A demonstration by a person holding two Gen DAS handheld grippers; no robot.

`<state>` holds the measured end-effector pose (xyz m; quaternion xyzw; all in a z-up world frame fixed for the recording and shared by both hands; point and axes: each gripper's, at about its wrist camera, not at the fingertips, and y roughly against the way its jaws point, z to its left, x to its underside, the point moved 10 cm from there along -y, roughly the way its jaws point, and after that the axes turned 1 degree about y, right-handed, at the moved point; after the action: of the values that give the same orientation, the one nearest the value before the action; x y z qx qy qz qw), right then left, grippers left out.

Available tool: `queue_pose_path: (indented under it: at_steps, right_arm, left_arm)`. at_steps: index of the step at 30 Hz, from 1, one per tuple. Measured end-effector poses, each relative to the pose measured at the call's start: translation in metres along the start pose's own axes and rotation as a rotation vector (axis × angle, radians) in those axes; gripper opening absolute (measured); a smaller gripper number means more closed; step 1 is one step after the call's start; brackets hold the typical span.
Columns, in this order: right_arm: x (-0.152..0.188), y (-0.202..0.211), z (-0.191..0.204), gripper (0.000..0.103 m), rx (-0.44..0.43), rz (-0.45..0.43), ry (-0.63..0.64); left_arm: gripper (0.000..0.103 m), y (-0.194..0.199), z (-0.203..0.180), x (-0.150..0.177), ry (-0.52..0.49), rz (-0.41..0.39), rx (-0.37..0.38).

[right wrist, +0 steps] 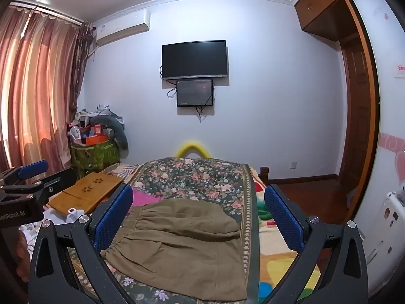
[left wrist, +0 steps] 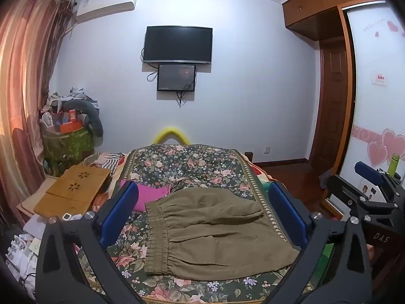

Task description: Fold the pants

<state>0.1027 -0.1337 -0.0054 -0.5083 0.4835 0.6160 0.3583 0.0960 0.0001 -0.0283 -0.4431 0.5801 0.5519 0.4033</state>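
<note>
you hold both grippers above the near end of the bed (left wrist: 192, 157), each tipped slightly down toward it. the left gripper (left wrist: 202, 212) has its jaws wide apart, with nothing between the blue pads (left wrist: 121, 210). the right gripper (right wrist: 200, 217) is the same: jaws fully spread, no cloth pinched. in the left view you can see the right gripper off to the right edge, and in the right view the left one sits at the left edge, so the two are side by side and apart.

the olive pants (left wrist: 215, 230) lie on the floral bedspread (right wrist: 192, 174), already folded into a compact block, with the gathered elastic waistband (left wrist: 158, 238) facing left. neither gripper touches them. a pink garment (left wrist: 149, 196) lies just beyond the waistband, partly tucked behind the pants. a wooden lap tray (left wrist: 73, 192) rests on the left side of the bed. on the far wall hang a dark tv (right wrist: 194, 59) and a smaller screen (right wrist: 194, 93) just below it.
</note>
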Motion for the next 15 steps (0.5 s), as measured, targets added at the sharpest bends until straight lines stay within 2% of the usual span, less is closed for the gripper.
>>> queue_pose_path:
  at_steps: [15]
  right_arm:
    - [-0.0003,-0.0017,0.0036,0.103,-0.024,0.004,-0.005]
  left_arm:
    - [0.103,0.0011,0.0028,-0.0018,0.006,0.002,0.007]
